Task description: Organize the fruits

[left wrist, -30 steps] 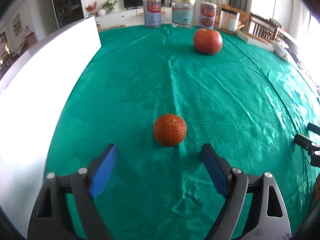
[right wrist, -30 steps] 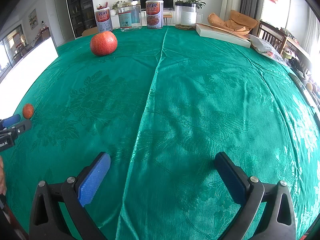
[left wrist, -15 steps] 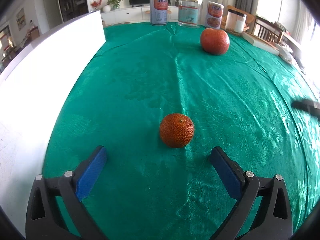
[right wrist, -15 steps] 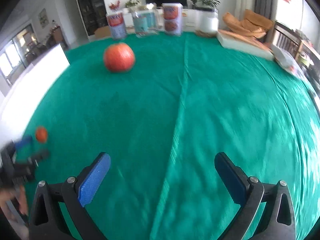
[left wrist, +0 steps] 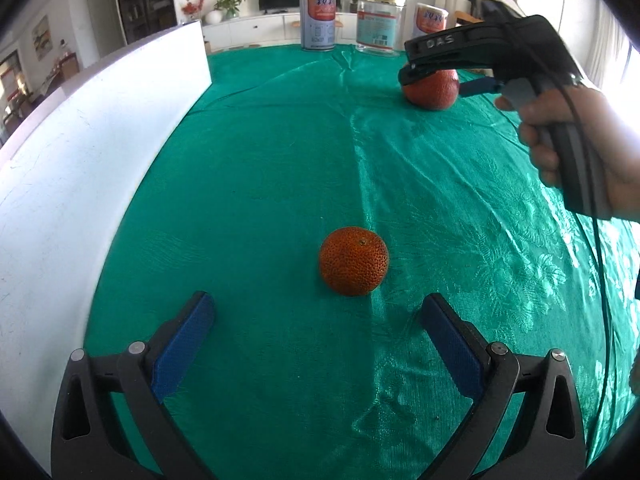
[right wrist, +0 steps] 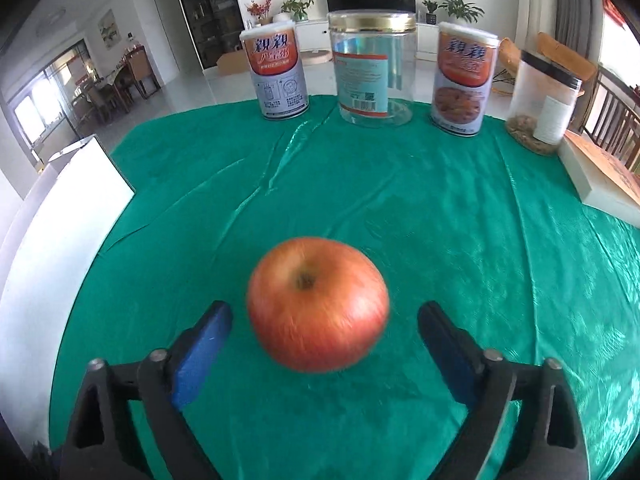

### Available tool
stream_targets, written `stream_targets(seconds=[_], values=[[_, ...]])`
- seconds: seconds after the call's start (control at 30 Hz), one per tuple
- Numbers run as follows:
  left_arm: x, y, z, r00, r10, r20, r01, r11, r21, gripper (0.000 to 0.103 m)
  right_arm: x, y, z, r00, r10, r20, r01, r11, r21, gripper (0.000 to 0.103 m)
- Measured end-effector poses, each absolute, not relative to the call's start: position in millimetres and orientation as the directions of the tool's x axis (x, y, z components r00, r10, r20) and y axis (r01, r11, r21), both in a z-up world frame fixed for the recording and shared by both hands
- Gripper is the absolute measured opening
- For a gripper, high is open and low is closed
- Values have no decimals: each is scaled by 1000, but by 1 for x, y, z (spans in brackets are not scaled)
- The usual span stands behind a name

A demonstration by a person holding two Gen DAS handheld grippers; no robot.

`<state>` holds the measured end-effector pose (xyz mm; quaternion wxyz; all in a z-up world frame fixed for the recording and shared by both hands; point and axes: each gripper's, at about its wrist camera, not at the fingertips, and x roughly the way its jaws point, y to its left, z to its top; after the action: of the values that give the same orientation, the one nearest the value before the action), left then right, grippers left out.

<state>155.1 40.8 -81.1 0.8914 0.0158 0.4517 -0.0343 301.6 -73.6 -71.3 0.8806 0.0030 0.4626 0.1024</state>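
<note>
Right gripper point(right wrist: 324, 344) spread wide around the apple point(right wrist: 318, 304), pads not touching; judged mid-approach, next closing squarely. Left gripper point(left wrist: 316, 340) also wide, tangerine point(left wrist: 354, 266) just ahead, unheld

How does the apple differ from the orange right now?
The apple is larger, smooth and streaked red with a stem dimple; the orange is smaller, darker orange and pebbly. The apple sits between the pads of the open right claw, untouched; the orange lies just ahead of the open left claw. Both rest, ungripped, on the green tablecloth.
</note>
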Motion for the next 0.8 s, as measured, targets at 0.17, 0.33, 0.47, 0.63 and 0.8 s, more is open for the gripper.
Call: stream_targets(seconds=[0.17, 0.33, 0.47, 0.63, 0.8], values=[[155, 41, -81, 590, -47, -806, 75, 997, -3, 102, 303, -73, -72, 530, 178, -829, -170, 980, 102, 70], [155, 41, -81, 590, -47, -806, 75, 997, -3, 102, 251, -105, -58, 516, 219, -828, -200, 971, 132, 70], [155, 41, -82, 590, -46, -806, 75, 997, -3, 102, 188, -134, -47, 482, 221, -848, -219, 967, 128, 70], [154, 41, -82, 590, -47, -806, 75, 997, -3, 102, 112, -163, -51, 435, 182, -882, -170, 978, 118, 70], [154, 41, -82, 591, -46, -806, 74, 997, -3, 102, 72, -169, -73, 485, 159, -860, -100, 987, 127, 71]])
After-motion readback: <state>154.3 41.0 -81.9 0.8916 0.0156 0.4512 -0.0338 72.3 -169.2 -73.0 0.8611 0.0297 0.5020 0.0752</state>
